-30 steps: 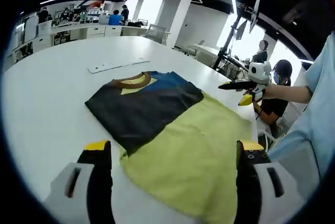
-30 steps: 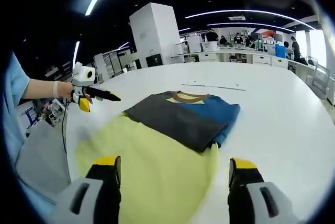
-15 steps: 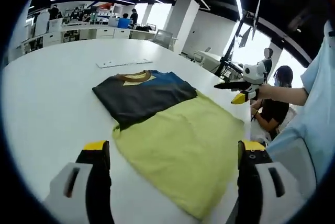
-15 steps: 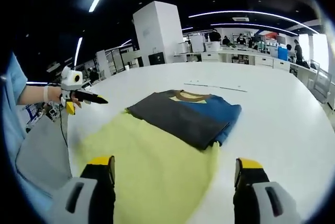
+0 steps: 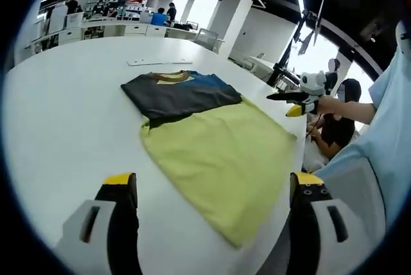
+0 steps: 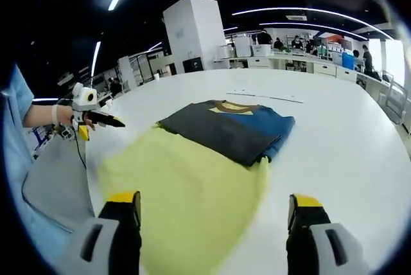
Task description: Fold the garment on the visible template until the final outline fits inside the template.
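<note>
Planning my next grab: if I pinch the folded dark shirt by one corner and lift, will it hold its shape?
Probably not. The folded shirt lies flat in soft layers, so it would likely droop and unfold. It looks light. Resting partly on the yellow-green template, also cloth-like, it might drag that along.

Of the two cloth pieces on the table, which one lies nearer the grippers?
The yellow-green sheet, spread flat just beyond both grippers' open jaws. The dark folded shirt, with its blue side and brown collar, lies beyond it, overlapping its far edge.
</note>
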Tool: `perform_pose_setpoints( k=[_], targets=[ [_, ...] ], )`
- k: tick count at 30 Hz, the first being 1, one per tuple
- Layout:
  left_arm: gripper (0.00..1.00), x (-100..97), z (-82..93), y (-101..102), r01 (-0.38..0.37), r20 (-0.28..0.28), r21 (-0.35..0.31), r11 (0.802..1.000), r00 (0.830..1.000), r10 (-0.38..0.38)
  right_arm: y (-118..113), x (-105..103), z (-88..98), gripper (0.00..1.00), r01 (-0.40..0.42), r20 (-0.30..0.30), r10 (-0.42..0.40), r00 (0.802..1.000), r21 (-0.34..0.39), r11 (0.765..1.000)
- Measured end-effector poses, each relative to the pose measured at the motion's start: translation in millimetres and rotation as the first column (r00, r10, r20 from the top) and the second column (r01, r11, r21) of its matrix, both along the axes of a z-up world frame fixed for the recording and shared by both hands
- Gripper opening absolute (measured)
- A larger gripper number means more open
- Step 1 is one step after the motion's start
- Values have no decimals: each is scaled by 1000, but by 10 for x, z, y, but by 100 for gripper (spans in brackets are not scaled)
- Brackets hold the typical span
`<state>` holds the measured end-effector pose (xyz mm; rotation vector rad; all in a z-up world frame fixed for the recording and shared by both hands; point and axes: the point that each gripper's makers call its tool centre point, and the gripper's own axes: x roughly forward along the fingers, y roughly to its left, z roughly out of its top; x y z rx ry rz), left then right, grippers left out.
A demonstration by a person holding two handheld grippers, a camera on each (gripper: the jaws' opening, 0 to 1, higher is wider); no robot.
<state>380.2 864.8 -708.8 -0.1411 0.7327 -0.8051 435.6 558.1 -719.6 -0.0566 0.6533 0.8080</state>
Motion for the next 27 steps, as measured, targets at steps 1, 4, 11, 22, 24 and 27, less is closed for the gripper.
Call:
perform_pose_setpoints(
  k=[1, 4, 11, 22, 24, 27],
  targets=[
    [86, -62, -26, 3, -9, -43, -22, 1000, 999, 8, -20, -30, -16, 93, 0, -9, 0, 1000, -3, 1000],
    [73, -155, -79, 46, -16, -80, -46, 999, 997, 12, -105, -166, -89, 87, -2, -45, 1, 999, -7, 1000],
    [64, -438, -224, 59, -7, -139, -41, 999, 990, 1, -279, -519, -220, 73, -25, -111, 22, 994, -28, 999],
    [53, -633, -354, 57, -45, -200, -41, 998, 979, 36, -390, -803, -335, 60, -49, -169, 42, 985, -40, 998],
    [52, -662, -362, 52, -48, -206, -45, 998, 978, 37, -401, -836, -350, 57, -52, -179, 45, 983, -36, 998],
    [49, -712, -392, 51, -46, -218, -36, 998, 975, 37, -422, -902, -385, 53, -50, -197, 44, 980, -25, 998]
  ],
)
